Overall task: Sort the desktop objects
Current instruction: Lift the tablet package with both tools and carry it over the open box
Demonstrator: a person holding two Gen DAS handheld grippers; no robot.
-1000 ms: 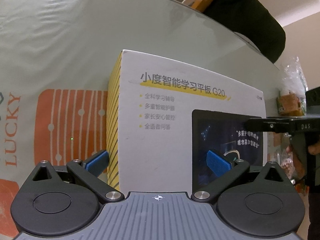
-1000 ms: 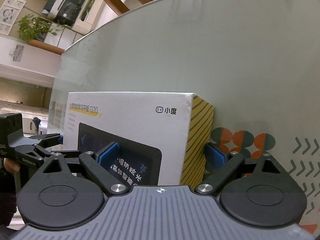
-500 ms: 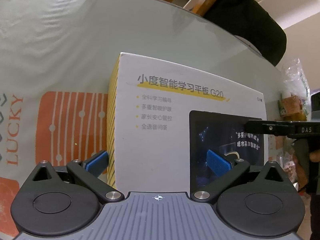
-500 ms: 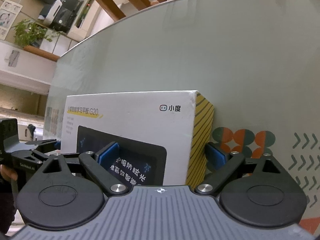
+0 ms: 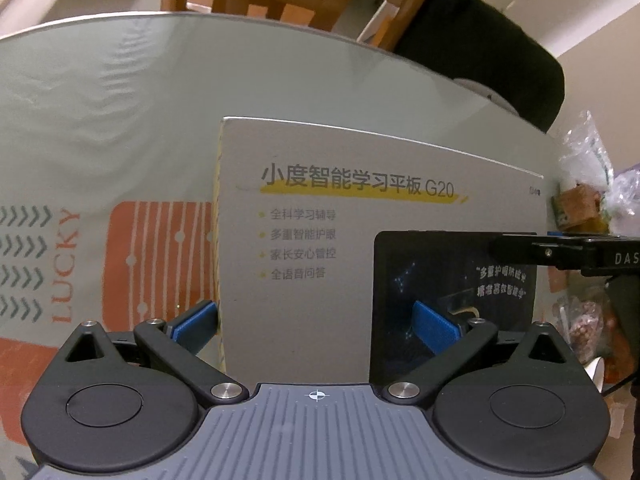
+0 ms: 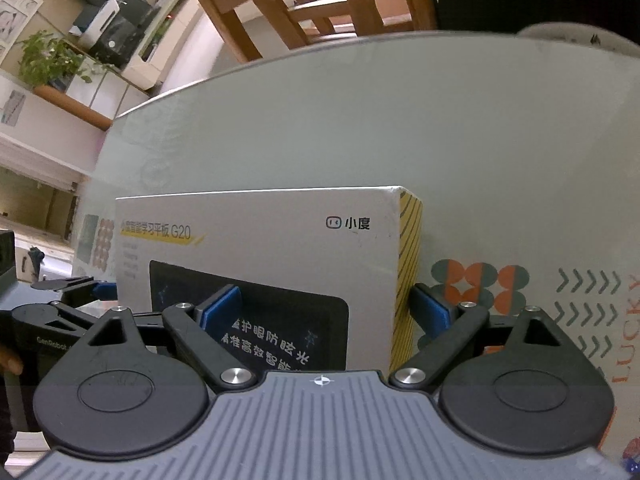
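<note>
Box point(image 5: 360, 240) over the table point(image 5: 120, 120), each end straddled by our left claw point(image 5: 316, 324) and right claw point(image 6: 324, 304), pads spread wide, so it could tip off if one hand lags.

A flat white tablet box point(image 5: 360, 232) with yellow striped sides and a printed dark screen lies face up on the patterned tablecloth point(image 5: 100, 128), closed, lettering uppermost.

Wooden chair point(image 6: 320, 4) behind the round table point(image 6: 400, 120). Green plant point(image 6: 48, 60) on a shelf. Crinkly snack bags point(image 5: 588, 184) at the table edge.
</note>
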